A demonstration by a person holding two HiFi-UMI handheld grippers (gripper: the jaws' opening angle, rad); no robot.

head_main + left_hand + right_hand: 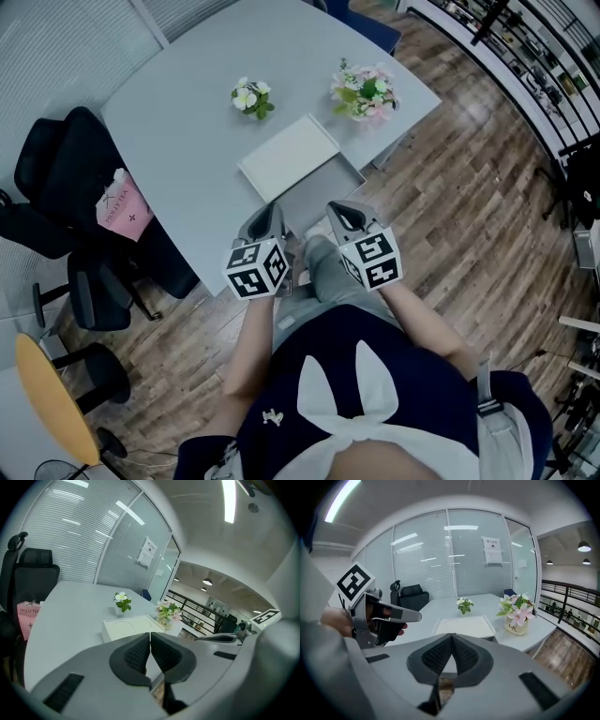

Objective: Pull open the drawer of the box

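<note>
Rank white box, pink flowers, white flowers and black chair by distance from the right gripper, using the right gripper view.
1. white box, straight ahead on the table
2. pink flowers, ahead right
3. white flowers, behind the box
4. black chair, far left, past the table

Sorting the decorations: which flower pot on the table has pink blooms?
The larger pot at the corner of the table; the smaller pot carries white flowers.

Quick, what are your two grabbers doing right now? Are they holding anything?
Left gripper: jaws closed, holding nothing.
Right gripper: jaws closed, holding nothing.
</note>
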